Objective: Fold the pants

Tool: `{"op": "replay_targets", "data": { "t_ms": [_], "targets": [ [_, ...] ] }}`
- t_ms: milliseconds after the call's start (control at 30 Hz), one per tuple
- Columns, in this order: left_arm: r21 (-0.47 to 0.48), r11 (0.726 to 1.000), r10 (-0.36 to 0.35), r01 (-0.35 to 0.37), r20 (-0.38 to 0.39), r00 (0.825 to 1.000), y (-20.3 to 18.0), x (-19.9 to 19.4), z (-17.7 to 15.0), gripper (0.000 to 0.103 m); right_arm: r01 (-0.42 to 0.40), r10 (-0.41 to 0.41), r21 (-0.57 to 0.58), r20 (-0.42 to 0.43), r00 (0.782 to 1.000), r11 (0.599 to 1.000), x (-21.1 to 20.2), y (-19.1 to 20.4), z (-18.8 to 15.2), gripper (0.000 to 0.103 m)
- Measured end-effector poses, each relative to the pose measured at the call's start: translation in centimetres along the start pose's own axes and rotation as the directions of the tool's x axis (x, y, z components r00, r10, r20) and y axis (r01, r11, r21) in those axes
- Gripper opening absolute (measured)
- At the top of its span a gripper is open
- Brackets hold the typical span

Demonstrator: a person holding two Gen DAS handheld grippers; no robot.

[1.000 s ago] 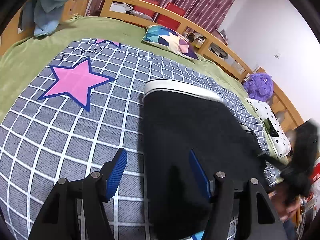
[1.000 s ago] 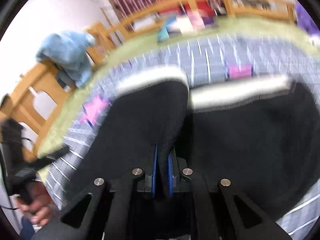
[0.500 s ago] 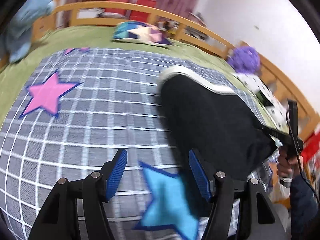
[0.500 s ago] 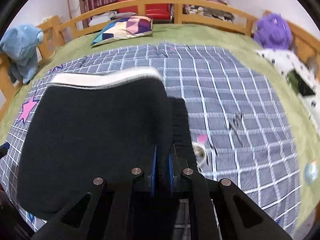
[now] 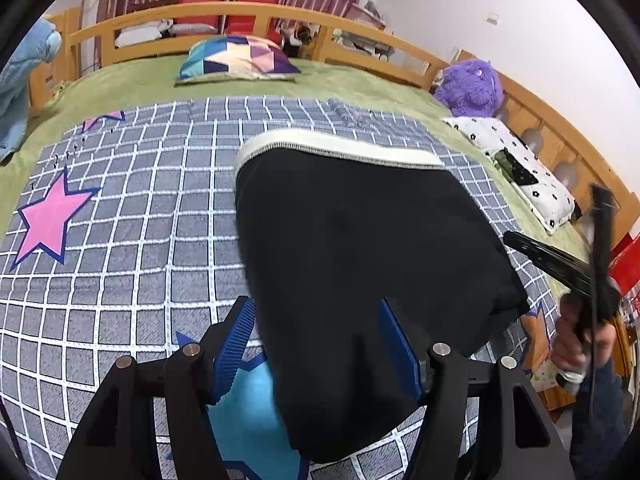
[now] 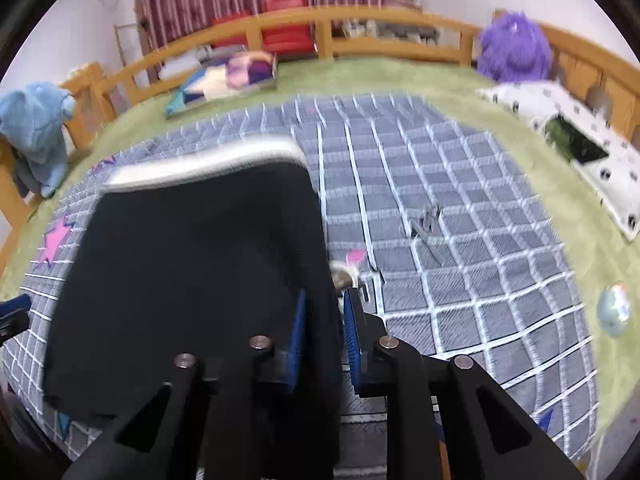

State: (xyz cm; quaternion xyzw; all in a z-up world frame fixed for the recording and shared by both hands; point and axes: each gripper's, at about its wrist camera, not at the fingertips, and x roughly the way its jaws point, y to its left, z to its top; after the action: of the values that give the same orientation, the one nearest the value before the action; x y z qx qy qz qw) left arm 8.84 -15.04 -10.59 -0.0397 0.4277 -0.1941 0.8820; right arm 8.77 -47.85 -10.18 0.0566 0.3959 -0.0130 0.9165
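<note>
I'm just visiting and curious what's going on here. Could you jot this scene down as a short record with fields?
Place: bed with a grey checked blanket
Garment: black pants, folded, white waistband toward the headboard
Left gripper: jaws apart over the pants' near edge, not pinching
Right gripper: jaws opening, pants' edge between them
Nearby: patterned pillow, purple plush toy

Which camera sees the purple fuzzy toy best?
The left wrist view: the purple fuzzy toy is sharp there, sitting at the bed's far corner by the wooden rail. The right wrist view shows it too, larger but smeared by motion blur.
</note>
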Motion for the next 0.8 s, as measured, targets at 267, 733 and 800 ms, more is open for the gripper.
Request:
{"op": "replay_targets", "data": {
  "t_ms": [267,733,800],
  "targets": [
    [0.071,0.995,0.084,-0.076,-0.120,0.989,-1.5,5.6,-5.2,0.066,-0.077,0.045,-0.213,-0.154,0.987,0.974,3.4,3.0,-5.2,0.030],
    [0.013,0.998,0.059,-0.058,-0.022,0.998,-0.8,5.5,3.6,0.067,-0.180,0.180,-0.036,-0.018,0.984,0.983,4.0,2.8,3.4,0.037],
    [0.039,0.996,0.078,-0.077,-0.015,0.997,-1.6,7.3,4.8,0.068,-0.193,0.192,-0.032,-0.023,0.981,0.981,5.5,3.8,4.2,0.037]
  ]
}}
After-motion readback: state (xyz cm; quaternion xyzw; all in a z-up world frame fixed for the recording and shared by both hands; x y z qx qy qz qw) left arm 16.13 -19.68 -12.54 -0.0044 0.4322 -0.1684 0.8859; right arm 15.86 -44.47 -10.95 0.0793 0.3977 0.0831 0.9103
